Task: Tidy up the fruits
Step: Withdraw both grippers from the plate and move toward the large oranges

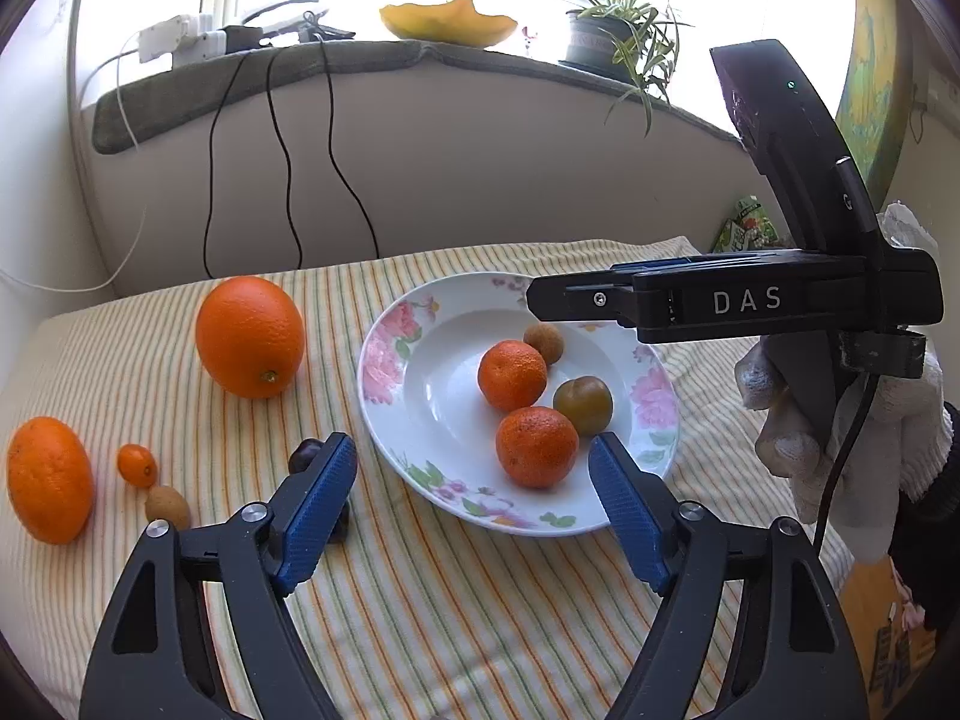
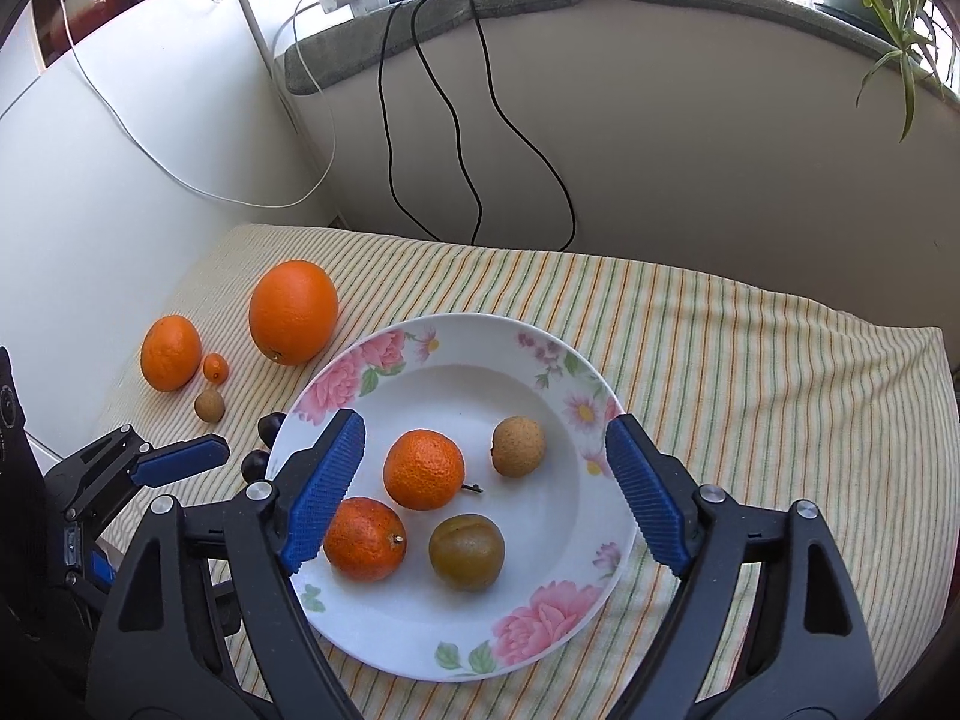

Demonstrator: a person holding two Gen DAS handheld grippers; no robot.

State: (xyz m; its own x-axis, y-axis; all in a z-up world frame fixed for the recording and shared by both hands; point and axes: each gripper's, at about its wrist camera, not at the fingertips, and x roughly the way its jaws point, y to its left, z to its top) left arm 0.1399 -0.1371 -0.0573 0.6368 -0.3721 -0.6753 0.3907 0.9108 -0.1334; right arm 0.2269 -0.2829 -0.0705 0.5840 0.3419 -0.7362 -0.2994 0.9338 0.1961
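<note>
While stem-down, tall orange upright beside plate.

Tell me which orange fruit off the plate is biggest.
The large orange nearest the plate; it dwarfs the mid-sized orange and tiny kumquat left of it.

bare cloth right of plate, fruit crowding left

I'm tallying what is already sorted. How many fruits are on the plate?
4, all on the plate: two tangerines, one central and one nearer the left tongs' side, a greenish plum, and a small brown fruit. None seems hidden.
</note>
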